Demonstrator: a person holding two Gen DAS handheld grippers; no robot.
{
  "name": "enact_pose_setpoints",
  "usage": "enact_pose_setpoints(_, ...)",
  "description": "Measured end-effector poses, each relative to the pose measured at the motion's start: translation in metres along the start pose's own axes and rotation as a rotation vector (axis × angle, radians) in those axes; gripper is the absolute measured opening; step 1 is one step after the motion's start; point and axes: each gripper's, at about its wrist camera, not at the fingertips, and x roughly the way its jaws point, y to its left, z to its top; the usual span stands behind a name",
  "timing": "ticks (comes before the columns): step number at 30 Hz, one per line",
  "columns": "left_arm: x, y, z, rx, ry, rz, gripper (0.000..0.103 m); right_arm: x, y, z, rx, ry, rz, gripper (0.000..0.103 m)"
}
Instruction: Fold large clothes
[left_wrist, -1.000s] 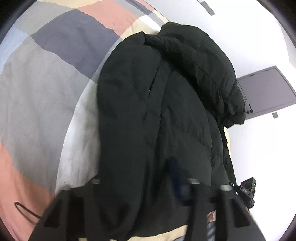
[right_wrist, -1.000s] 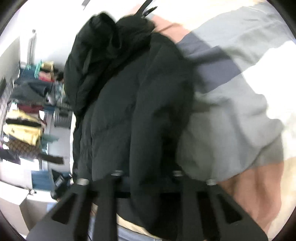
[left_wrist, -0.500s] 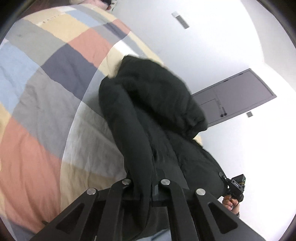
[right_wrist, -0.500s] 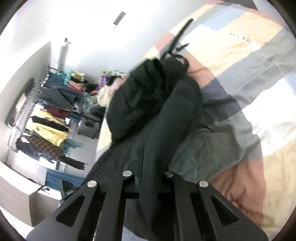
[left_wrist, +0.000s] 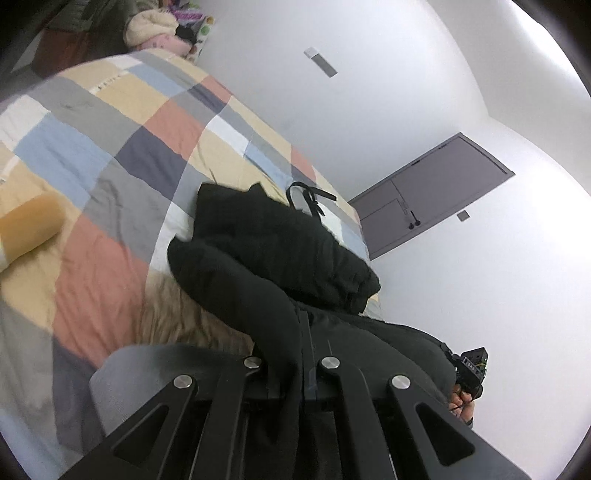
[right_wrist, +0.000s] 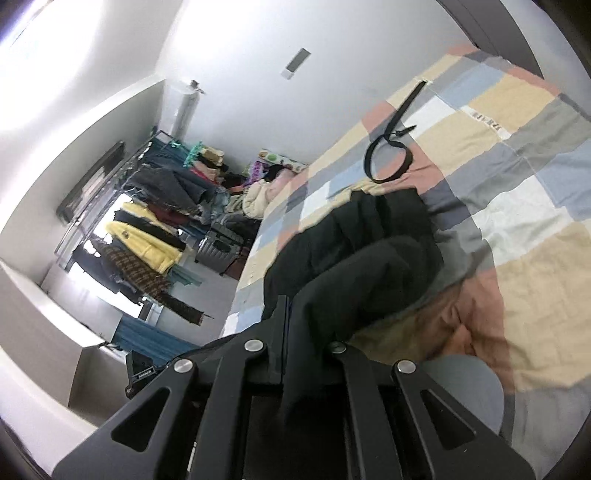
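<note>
A large black puffer jacket (left_wrist: 273, 251) lies bunched on a patchwork bed cover (left_wrist: 110, 155). My left gripper (left_wrist: 291, 365) is shut on a fold of the jacket and holds that edge lifted toward the camera. My right gripper (right_wrist: 295, 350) is shut on another fold of the same jacket (right_wrist: 369, 258). The far part of the jacket rests on the bed; the near part hangs from both grippers. The fingertips are hidden in the fabric.
A black belt (right_wrist: 391, 147) lies on the bed beyond the jacket, also in the left wrist view (left_wrist: 310, 199). A clothes rack (right_wrist: 147, 221) with hanging garments stands by the wall. A grey door (left_wrist: 428, 210) is at the right. A tan roll (left_wrist: 29, 225) lies at left.
Both grippers closed on the jacket's near edge and lifted and pulled it back. The jacket went from spread flat to bunched, and the views tilted up to show the room.
</note>
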Motion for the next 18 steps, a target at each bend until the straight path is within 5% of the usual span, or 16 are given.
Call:
enact_pose_setpoints(7,-0.011,-0.024,0.004,0.052,-0.015,0.037,0.003,-0.012,0.012,0.015,-0.026,-0.022,-0.018,0.006)
enact_pose_setpoints(18,0.042,-0.064,0.112,0.142,-0.078,0.168,0.004,0.063,0.002,0.123,-0.036,-0.078,-0.066,0.006)
